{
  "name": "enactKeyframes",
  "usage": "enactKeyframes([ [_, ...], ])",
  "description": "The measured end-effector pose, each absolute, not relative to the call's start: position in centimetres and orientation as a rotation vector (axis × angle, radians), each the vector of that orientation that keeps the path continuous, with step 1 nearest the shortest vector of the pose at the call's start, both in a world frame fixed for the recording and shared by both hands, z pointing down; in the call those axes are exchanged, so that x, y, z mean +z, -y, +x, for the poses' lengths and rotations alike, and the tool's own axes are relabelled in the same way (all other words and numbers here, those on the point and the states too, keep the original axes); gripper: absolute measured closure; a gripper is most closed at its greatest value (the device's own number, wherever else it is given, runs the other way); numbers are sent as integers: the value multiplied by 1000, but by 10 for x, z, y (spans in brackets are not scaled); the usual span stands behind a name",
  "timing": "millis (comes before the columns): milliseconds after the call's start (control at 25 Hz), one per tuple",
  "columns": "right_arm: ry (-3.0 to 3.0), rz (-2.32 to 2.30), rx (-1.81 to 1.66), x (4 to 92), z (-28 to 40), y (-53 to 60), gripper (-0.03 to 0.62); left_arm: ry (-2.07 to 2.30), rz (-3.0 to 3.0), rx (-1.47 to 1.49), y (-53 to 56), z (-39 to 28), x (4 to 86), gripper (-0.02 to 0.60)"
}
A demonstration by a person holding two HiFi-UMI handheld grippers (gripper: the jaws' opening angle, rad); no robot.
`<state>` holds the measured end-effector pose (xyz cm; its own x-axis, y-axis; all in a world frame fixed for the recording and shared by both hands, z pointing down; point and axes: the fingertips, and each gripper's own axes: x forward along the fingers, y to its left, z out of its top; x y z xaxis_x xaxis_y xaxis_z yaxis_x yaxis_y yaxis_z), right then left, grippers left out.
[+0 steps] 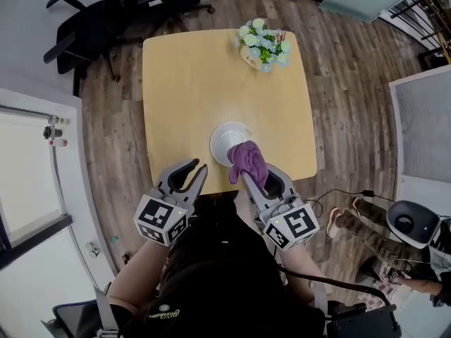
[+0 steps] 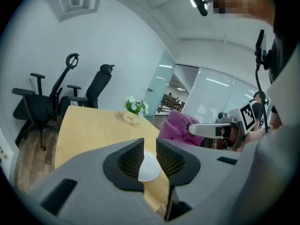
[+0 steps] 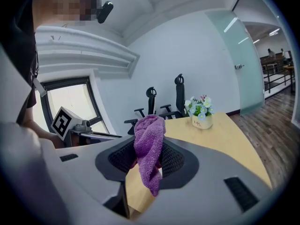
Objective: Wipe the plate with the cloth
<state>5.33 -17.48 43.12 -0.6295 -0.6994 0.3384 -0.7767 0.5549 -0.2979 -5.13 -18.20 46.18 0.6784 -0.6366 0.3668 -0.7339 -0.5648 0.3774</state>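
The table's (image 1: pixel 183 83) flower pot (image 1: pixel 251 58) bears unreadable lettering beyond plate (image 1: pixel 223 139) and cloth (image 1: pixel 248 162).

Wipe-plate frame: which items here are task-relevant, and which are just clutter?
On the job:
- white round plate
- purple fuzzy cloth, clamped in the right claw
- light wooden table under the plate

Lying about:
- white pot of pale flowers
- black office chairs
- left claw, holding nothing
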Motion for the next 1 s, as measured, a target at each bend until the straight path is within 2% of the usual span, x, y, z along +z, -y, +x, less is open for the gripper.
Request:
enactKeyframes([
  [200,2560,1152,665,472,46,183,465,1028,2320,290,179,-46,496,502],
  [680,2378,945,407,559,19,274,465,1031,2273,336,184,-53,516,502],
  [1000,2360,866,426,586,-1,258,465,1026,2250,345,177,-56,525,502],
])
